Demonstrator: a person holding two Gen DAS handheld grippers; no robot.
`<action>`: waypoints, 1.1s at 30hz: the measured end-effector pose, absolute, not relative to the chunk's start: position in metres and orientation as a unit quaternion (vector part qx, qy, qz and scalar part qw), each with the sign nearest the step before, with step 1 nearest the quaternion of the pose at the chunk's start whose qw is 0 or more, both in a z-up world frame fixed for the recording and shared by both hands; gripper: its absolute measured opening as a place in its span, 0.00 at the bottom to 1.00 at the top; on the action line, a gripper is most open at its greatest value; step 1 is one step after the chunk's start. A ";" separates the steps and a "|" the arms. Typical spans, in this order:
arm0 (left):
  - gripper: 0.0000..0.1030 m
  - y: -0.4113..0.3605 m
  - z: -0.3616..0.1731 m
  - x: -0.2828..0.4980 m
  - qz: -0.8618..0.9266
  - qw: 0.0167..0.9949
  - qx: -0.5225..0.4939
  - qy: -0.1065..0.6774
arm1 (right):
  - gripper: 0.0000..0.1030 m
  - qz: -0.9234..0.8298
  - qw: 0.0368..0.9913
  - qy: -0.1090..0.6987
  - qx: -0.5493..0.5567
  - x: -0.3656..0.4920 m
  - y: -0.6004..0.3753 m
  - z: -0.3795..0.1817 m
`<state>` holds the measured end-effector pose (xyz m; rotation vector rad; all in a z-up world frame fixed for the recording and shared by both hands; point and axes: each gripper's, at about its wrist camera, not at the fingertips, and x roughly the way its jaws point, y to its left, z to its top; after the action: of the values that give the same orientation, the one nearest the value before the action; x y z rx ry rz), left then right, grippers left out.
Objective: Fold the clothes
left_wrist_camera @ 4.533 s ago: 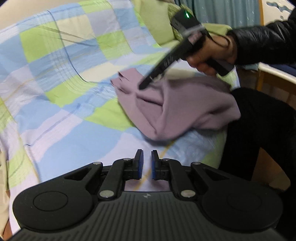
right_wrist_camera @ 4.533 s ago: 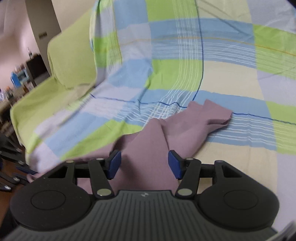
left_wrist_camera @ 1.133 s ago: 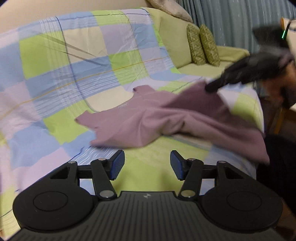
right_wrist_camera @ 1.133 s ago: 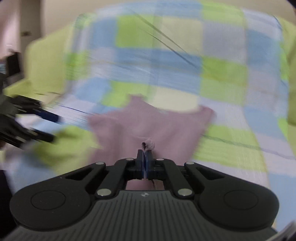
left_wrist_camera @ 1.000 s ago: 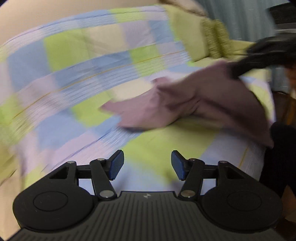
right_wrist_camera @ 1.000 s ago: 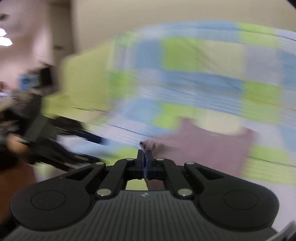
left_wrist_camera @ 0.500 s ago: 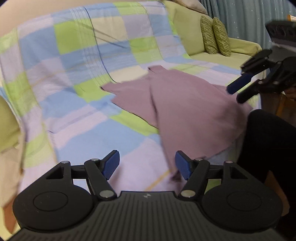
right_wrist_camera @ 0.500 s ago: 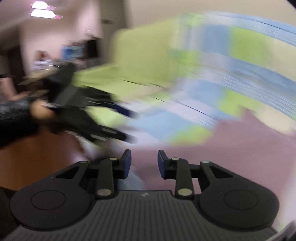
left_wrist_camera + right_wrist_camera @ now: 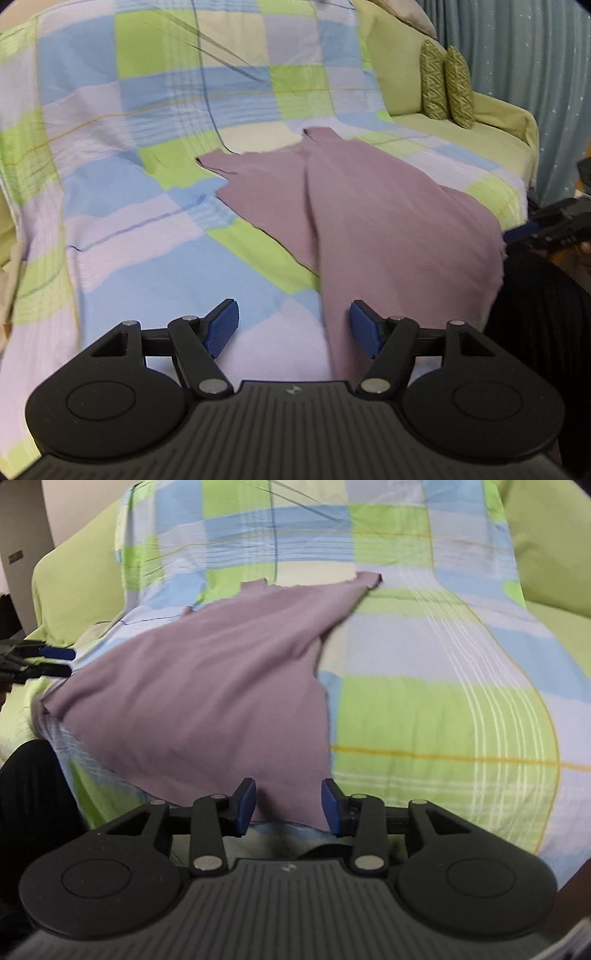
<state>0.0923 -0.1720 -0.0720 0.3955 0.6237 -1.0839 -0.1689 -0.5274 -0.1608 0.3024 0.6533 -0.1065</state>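
Mauve garment [image 9: 369, 206] lies spread on the checked sheet [image 9: 129, 206] covering the sofa, long axis running away from both cams, far end w/ strap/neck bits up by the backrest. One lengthwise crease down the middle in the left wrist view, so prob. half-laid over itself, can't confirm.

Left gripper [image 9: 291, 326]: jaws apart, released, nothing pinched. Between the jaws it's mostly bare sheet; garment's near hem edge runs just inside the right-hand pad [image 9: 364, 328], not pressed by it as far as I can tell.

Right gripper [image 9: 288, 805]: jaws opening, not wide yet. Near hem of the garment [image 9: 207, 686] sits in the gap between the pads, cloth lying slack, pads not squeezing it. Reads as a let-go at the hem.

Why it lies like this (my read): both grippers sit at the near hem corners, one each side, cloth laid flat toward the backrest = flattening before a fold. Near hem hangs at the seat's front edge, close to the person's dark-clothed leg [image 9: 535, 314], so it's reachable w/o leaning.

Each gripper shows in the other's view at the side edge: right one [image 9: 546, 229] beyond the cloth's right edge, left one [image 9: 40, 662] off the left edge, both clear of fabric.

Two patterned cushions [image 9: 447, 83] far right of the jaws on the green sofa [image 9: 461, 136], curtain [image 9: 524, 74] behind.

Writing: none readable. Only a small embossed logo mark on each gripper body, no legible txt. No tag/print visible on garment.
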 end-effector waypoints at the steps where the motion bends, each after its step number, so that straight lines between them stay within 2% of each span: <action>1: 0.66 -0.172 -0.074 0.089 -0.507 0.790 0.181 0.293 | 0.35 -0.052 0.934 0.318 0.152 -0.168 -0.529 -0.162; 5: 0.66 -0.173 -0.080 0.077 -0.517 0.781 0.177 0.303 | 0.37 -0.042 0.929 0.305 0.206 -0.166 -0.541 -0.165; 6: 0.66 -0.174 -0.081 0.076 -0.517 0.781 0.177 0.304 | 0.29 -0.038 0.926 0.303 0.223 -0.166 -0.545 -0.165; 7: 0.66 -0.176 -0.081 0.074 -0.517 0.780 0.177 0.304 | 0.01 -0.037 0.923 0.302 0.234 -0.167 -0.547 -0.166; 9: 0.66 -0.178 -0.078 0.070 -0.523 0.778 0.176 0.300 | 0.02 -0.030 0.915 0.294 0.275 -0.173 -0.555 -0.165; 13: 0.66 -0.182 -0.070 0.062 -0.543 0.769 0.177 0.287 | 0.01 -0.062 0.926 0.260 0.265 -0.206 -0.548 -0.129; 16: 0.66 -0.190 -0.072 0.058 -0.549 0.762 0.192 0.283 | 0.01 -0.103 0.919 0.268 0.270 -0.233 -0.554 -0.118; 21: 0.66 -0.196 -0.075 0.060 -0.532 0.768 0.195 0.297 | 0.01 -0.123 0.901 0.304 0.283 -0.231 -0.551 -0.148; 25: 0.66 -0.184 -0.074 0.063 -0.517 0.778 0.173 0.312 | 0.00 -0.186 0.902 0.328 0.208 -0.221 -0.543 -0.155; 31: 0.64 -0.167 -0.075 0.072 -0.519 0.779 0.109 0.335 | 0.00 -0.197 0.902 0.308 0.230 -0.233 -0.557 -0.155; 33: 0.63 -0.166 -0.076 0.084 -0.511 0.783 0.077 0.345 | 0.04 -0.174 0.909 0.300 0.230 -0.229 -0.553 -0.150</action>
<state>0.0836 -0.1661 -0.0755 0.1660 0.7445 -1.1039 -0.2295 -0.5526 -0.1505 0.4734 0.6179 -0.3595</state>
